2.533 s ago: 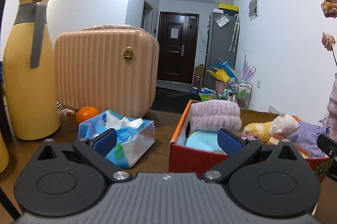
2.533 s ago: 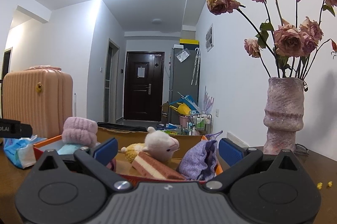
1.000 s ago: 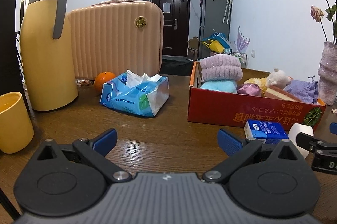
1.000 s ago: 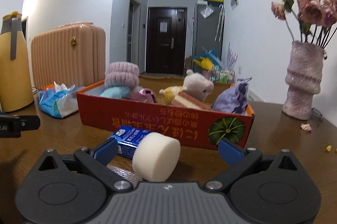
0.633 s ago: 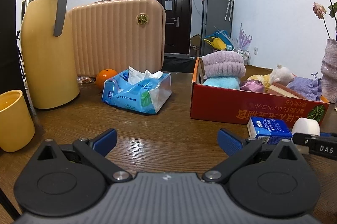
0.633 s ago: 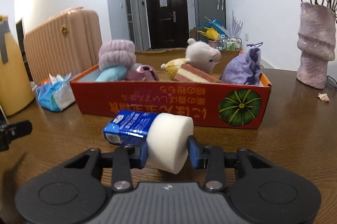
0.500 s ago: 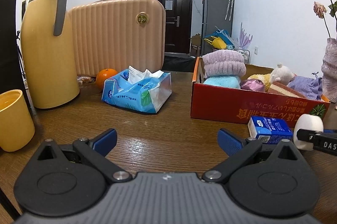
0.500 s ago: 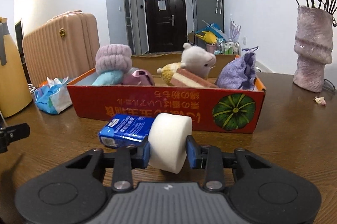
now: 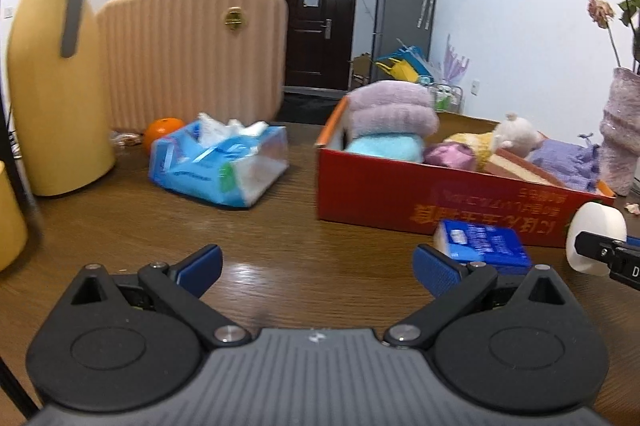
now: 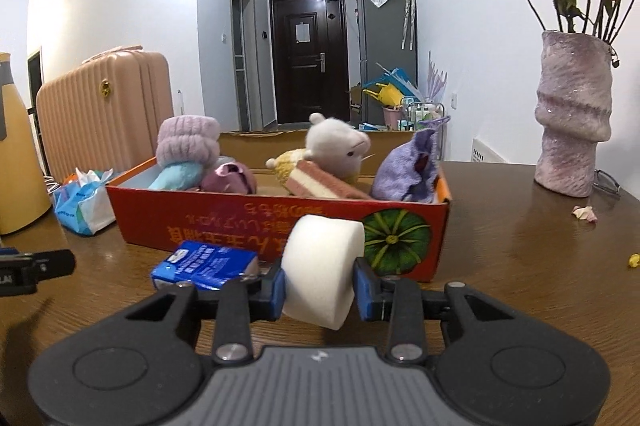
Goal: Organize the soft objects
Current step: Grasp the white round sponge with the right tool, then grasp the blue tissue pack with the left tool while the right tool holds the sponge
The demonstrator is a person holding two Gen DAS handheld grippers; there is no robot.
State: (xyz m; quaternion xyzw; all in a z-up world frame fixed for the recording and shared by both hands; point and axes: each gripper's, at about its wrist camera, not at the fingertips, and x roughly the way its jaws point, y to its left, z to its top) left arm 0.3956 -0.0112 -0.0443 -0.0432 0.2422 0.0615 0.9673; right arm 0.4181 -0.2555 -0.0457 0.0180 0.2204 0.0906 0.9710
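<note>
White sponge (image 10: 320, 268), red box (image 10: 280, 222), blue pack (image 10: 204, 264)

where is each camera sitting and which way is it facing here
Left wrist: on the open left gripper, low over the wooden table, facing the tissue pack and red box; the right gripper's tip shows at right.
Right wrist: on the right gripper, shut on the white sponge, facing the red box.
Shared: red box, sponge, blue packet, pink suitcase.

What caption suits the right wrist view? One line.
Right gripper shut on a white sponge before the red box.
</note>
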